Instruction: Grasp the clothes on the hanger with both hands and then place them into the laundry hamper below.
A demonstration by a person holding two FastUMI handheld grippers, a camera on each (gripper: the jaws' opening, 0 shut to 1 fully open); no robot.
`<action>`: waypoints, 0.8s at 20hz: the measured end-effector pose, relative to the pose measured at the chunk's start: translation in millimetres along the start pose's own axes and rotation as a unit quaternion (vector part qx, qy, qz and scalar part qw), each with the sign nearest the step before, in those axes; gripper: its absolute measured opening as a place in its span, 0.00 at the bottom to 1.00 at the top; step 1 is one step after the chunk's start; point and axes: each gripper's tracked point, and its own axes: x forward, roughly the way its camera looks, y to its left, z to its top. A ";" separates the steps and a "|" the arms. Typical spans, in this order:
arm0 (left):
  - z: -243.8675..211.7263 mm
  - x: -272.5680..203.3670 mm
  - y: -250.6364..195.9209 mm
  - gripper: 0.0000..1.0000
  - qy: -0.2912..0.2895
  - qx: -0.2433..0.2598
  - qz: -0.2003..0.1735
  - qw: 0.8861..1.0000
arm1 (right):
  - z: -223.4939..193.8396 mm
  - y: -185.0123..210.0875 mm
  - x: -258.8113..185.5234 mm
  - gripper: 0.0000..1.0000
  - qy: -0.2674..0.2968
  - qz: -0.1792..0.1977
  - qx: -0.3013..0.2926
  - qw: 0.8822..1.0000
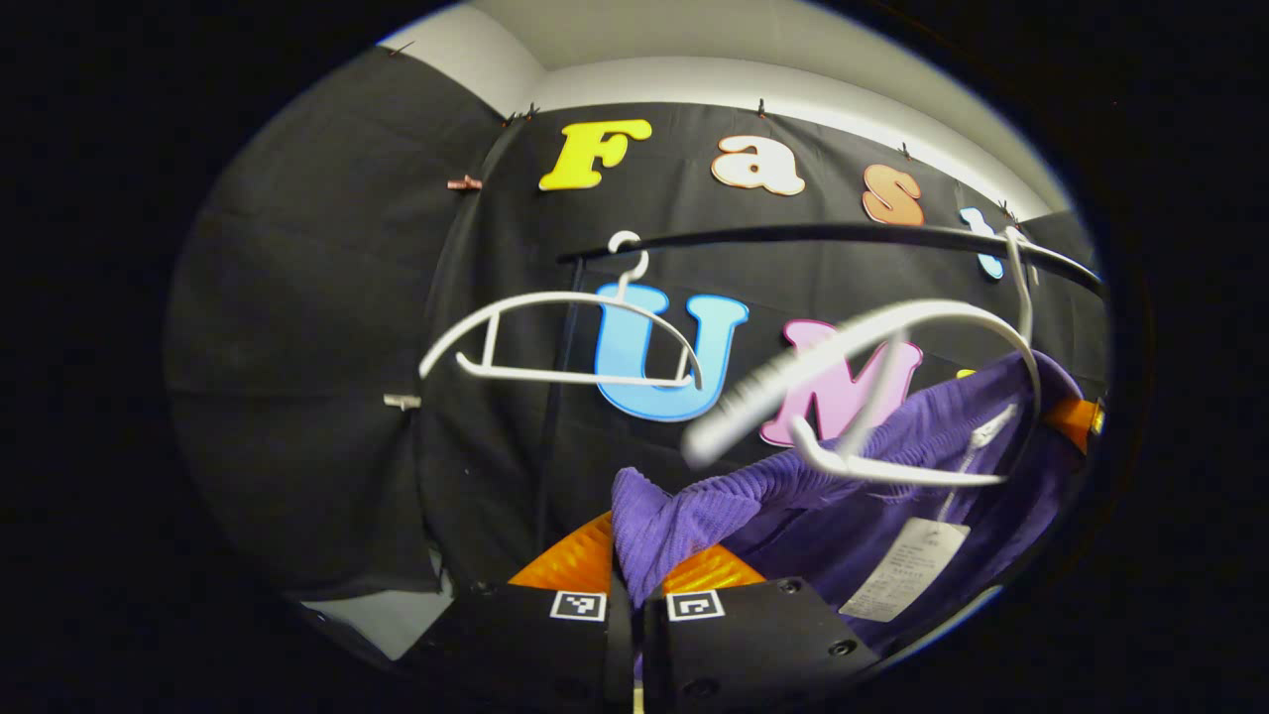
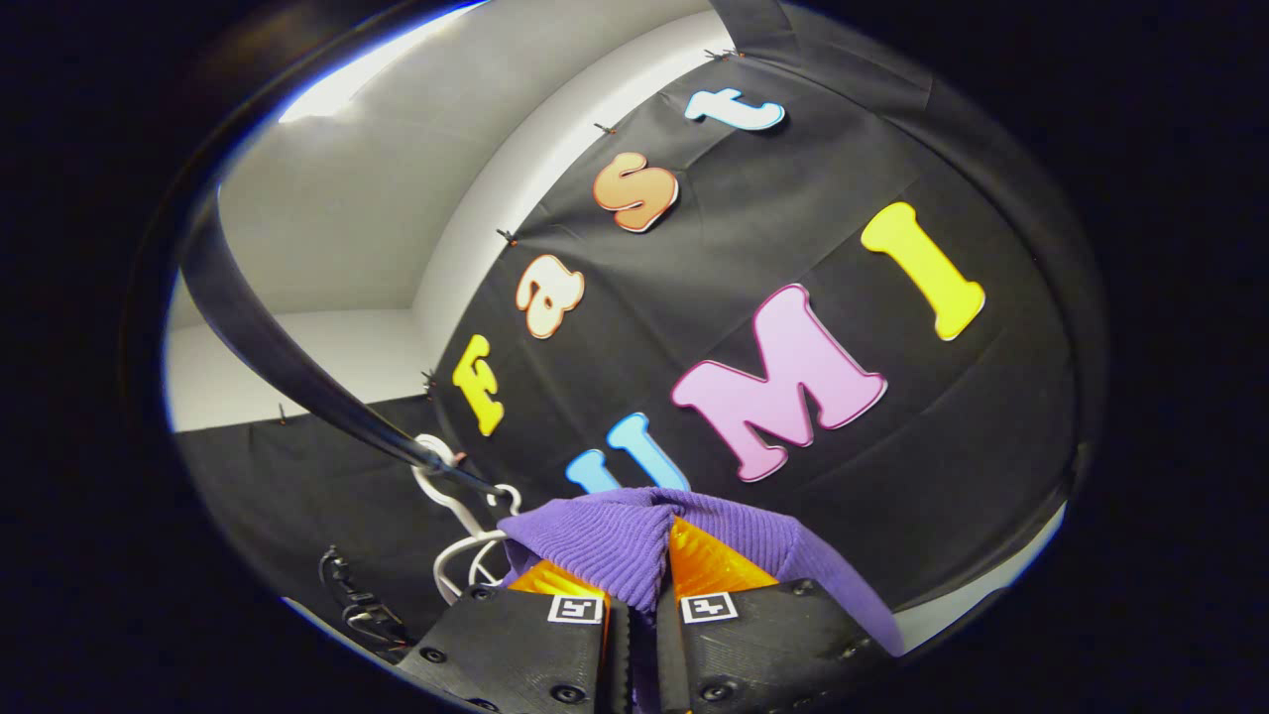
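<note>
Left claw [image 1: 634, 595]: clamped on a fold of the purple garment [image 1: 892, 466], jaws nearly together.
Right claw [image 2: 642, 600]: likewise pinched on purple cloth [image 2: 634, 540].
Garment: stretched between both claws, just below a blurred white hanger [image 1: 892, 327] on the rail [image 1: 843, 236]; apparently off it.
Done: two-handed grasp.
Left: lowering into the hamper, unseen here.

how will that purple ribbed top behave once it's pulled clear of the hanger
Probably floppy: the purple ribbed top bunches and folds where the left hand-held gripper pinches it. Likely light, and the ribbed knit should grip rather than slip. It may snag the white hanger.
</note>
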 end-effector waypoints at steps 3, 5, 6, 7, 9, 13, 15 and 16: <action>-43.3 -4.7 -50.7 0.08 0.056 0.024 -0.053 0.997 | 4.1 -21.8 -7.5 0.14 -0.008 -0.039 0.005 0.999; -64.3 -14.9 -80.1 0.08 0.085 0.029 -0.093 0.992 | 13.1 -52.5 -14.1 0.14 -0.024 -0.083 -0.027 0.996; -70.1 -20.2 -95.9 0.08 0.093 0.031 -0.113 0.989 | 15.0 -60.9 -18.1 0.14 -0.027 -0.103 -0.037 0.994; -78.1 -25.7 -108.3 0.08 0.104 0.036 -0.130 0.985 | 12.7 -70.0 -22.7 0.14 -0.026 -0.121 -0.047 0.991; -93.9 -30.7 -129.7 0.08 0.126 0.044 -0.161 0.978 | 2.3 -101.8 -29.5 0.14 -0.011 -0.167 -0.080 0.983; -115.7 -42.7 -144.2 0.08 0.159 0.051 -0.190 0.967 | -46.6 -136.6 -53.0 0.14 0.062 -0.221 -0.126 0.965; -126.2 -48.2 -142.2 0.08 0.180 0.053 -0.191 0.963 | -78.1 -143.2 -63.2 0.14 0.109 -0.226 -0.145 0.957; -131.6 -51.4 -138.1 0.08 0.192 0.054 -0.188 0.962 | -96.4 -143.2 -70.1 0.14 0.137 -0.223 -0.149 0.954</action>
